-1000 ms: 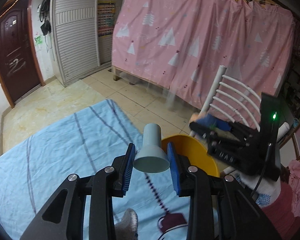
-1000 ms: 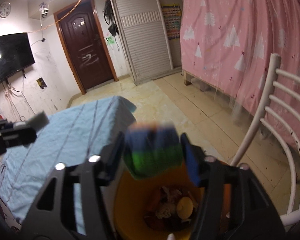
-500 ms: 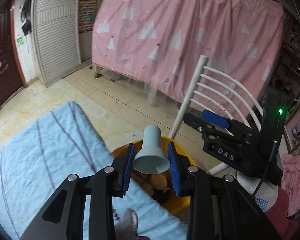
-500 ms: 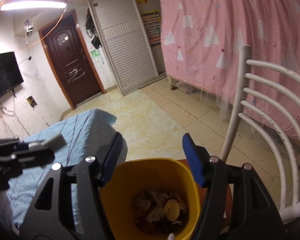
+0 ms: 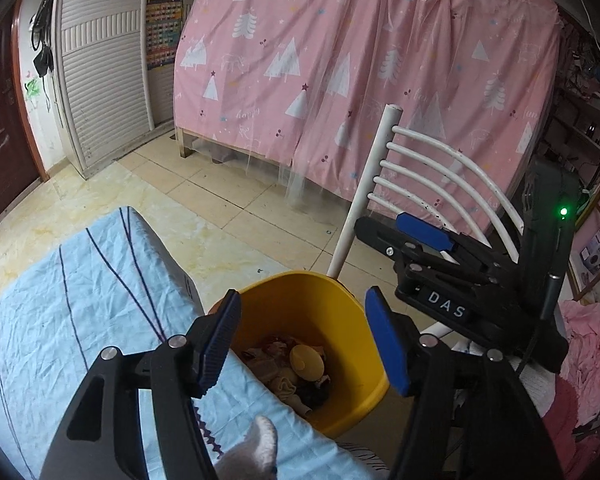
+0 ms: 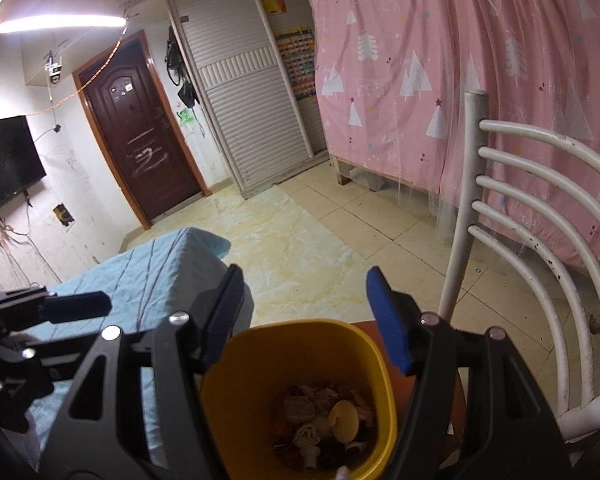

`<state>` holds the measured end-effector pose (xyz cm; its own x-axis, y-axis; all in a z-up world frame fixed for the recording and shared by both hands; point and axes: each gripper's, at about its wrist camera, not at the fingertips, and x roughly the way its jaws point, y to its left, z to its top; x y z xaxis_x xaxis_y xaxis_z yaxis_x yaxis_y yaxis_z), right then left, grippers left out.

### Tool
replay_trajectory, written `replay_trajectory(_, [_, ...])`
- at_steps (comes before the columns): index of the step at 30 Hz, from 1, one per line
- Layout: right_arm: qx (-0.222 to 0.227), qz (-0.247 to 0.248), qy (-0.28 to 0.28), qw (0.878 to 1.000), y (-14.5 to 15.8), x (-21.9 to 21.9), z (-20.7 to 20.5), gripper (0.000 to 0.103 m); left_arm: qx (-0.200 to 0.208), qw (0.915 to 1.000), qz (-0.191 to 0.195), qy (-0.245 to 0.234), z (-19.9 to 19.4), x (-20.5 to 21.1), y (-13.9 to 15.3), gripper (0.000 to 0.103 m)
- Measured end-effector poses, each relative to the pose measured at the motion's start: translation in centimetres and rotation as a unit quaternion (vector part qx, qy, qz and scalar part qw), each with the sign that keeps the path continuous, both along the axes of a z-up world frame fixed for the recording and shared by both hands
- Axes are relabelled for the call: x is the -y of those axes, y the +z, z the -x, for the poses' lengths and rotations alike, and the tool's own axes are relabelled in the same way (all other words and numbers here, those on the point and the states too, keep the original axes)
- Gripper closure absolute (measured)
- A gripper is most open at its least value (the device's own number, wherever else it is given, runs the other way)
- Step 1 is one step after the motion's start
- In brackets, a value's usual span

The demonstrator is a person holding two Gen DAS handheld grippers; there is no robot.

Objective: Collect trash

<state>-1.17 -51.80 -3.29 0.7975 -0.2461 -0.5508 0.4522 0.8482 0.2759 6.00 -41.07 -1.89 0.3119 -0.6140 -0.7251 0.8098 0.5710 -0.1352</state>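
Bin under both grippers, nothing held.

Left gripper (image 5: 302, 338): jaws have just been opening, nothing is seen between them now; yellow bin (image 5: 342, 300) lies directly below/ahead at 12 o'clock, trash (image 5: 296, 372) piled at its bottom. Right gripper (image 6: 304, 316): jaws apart, empty, bin (image 6: 296, 344) straight below w/ its mouth up. Both are about equally near the bin. Blue-sheeted table (image 5: 80, 320) sits at 9 o'clock, touching bin's side; more trash there would be nearer the left hand. White chair (image 5: 420, 176) at 1 o'clock behind bin; pink curtain (image 5: 360, 60) furthest back.
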Motion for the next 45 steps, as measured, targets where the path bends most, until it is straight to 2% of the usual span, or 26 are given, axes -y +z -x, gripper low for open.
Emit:
replay_trajectory(10, [-0.001,0.007,0.02,1.0,0.6,-2.2,-1.4,0.041,0.025,0.999,0.014,0.035,-0.3,-3.8,1.4,0.047])
replay_trajectory(17, [0.005,0.015,0.047,0.999,1.5,-5.3,-3.1,0.04,0.048,0.9952,0.031,0.079,-1.0,-8.0,2.5,0.047])
replay_trajectory(23, [0.012,0.032,0.08,0.996,2.6,-9.1,-4.9,0.032,0.064,0.9888,0.047,0.127,-1.8,-12.3,3.1,0.047])
replay_trajectory(26, [0.015,0.039,0.092,0.995,3.2,-10.5,-5.4,0.024,0.068,0.9847,0.054,0.151,-2.3,-14.5,3.3,0.047])
replay_trajectory(31, [0.027,0.05,0.117,0.992,4.2,-13.0,-6.3,0.013,0.084,0.9743,0.066,0.198,-2.7,-18.3,3.7,0.047])
replay_trajectory(39, [0.041,0.066,0.167,0.983,5.2,-17.8,-8.2,0.007,0.096,0.9569,0.075,0.263,-3.6,-23.7,3.8,0.045])
replay_trajectory(45, [0.042,0.07,0.208,0.975,5.1,-21.0,-9.7,0.006,0.121,0.9356,0.071,0.324,-3.9,-27.6,3.8,0.043])
